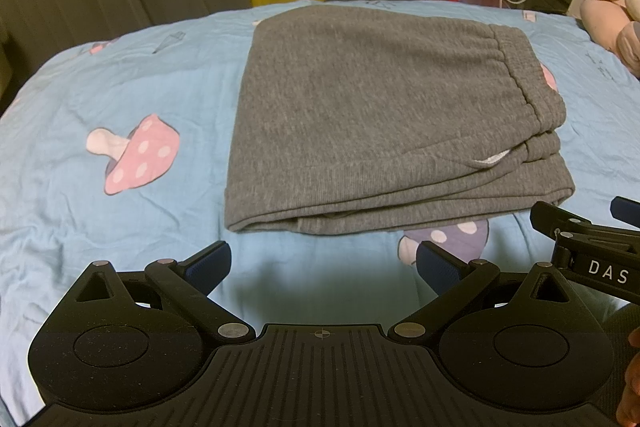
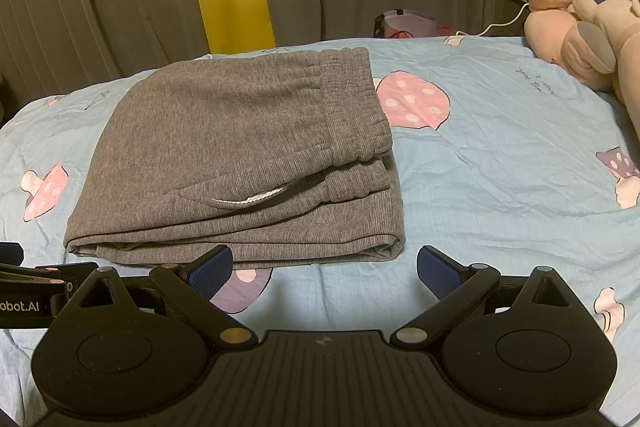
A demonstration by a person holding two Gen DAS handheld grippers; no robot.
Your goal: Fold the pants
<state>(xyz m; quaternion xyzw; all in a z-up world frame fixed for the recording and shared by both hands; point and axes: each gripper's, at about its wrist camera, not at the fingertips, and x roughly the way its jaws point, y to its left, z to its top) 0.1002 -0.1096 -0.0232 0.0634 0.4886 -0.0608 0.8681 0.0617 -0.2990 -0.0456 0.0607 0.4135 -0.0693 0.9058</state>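
Pants (image 1: 360,115), grey and ribbed, lie in a compact folded stack on the blue mushroom-print bedsheet (image 1: 100,211), layers showing along the near edge and the elastic waistband (image 1: 516,83) on top at the right. Starting at the left, the sheet beside the stack is bare except for a pink mushroom print (image 1: 132,155), and the stack's left side is a rounded fold with no loose cloth hanging out. Just short of the near edge hovers the left gripper (image 1: 323,263), its blue-padded fingers spread wide and holding nothing. Further right, the right gripper (image 2: 325,267) sits likewise released and empty, its left pad overlapping the near hem in its own view, though I cannot tell whether it touches. A white pocket lining (image 2: 256,201) peeks out below the waistband, and the lower layers jut slightly past the waistband at the right end. The folding looks essentially finished, so what remains seems to be tidying: press the stack flat with light, even contact from both tools, nudge the offset right edges into line, and avoid pinching only the top layer, which could drag the fold open. Far right, a pink plush toy (image 2: 592,39) rests well apart from the work.
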